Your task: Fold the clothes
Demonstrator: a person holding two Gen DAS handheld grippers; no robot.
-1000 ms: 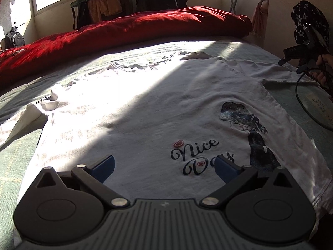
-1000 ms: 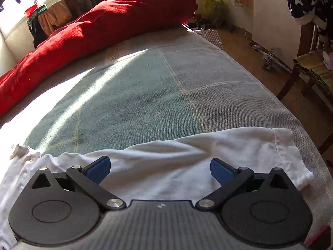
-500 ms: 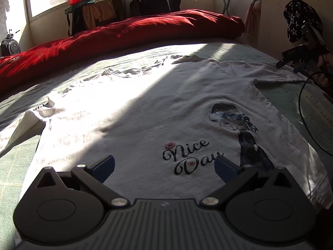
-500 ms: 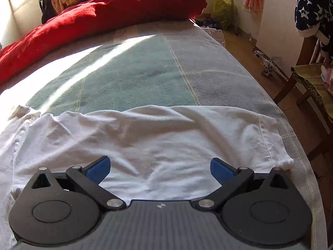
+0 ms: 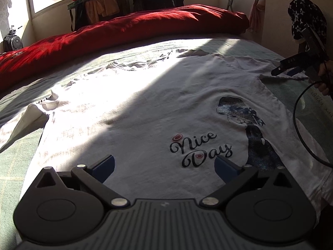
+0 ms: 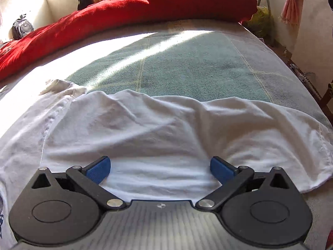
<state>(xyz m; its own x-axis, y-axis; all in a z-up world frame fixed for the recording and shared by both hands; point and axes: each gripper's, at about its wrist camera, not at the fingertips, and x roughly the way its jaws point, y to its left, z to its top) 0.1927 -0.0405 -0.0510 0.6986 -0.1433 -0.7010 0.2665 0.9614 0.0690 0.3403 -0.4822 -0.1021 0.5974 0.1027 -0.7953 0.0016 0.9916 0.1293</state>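
White T-shirt (image 5: 133,125) lies spread flat, print side up, on the green checked bedspread (image 6: 187,62) of the bed, which gives a broad, even surface for folding. The red duvet (image 5: 124,27) is bunched along the far edge of the bed, clear of the garment.

The left hand-held gripper (image 5: 164,164) is poised over the lower body of the shirt, beside the "Nice Day" lettering (image 5: 199,149). Its jaws stand wide apart and hold nothing.

The right hand-held gripper (image 6: 160,166) is positioned low over the sleeve (image 6: 187,135), which lies wrinkled and extended outward toward the bed's edge. Its jaws are likewise spread and empty, with sleeve fabric lying between the fingers.

Judgement: no fold is made yet. The right unit appears placed to pinch the sleeve and carry it inward over the body.
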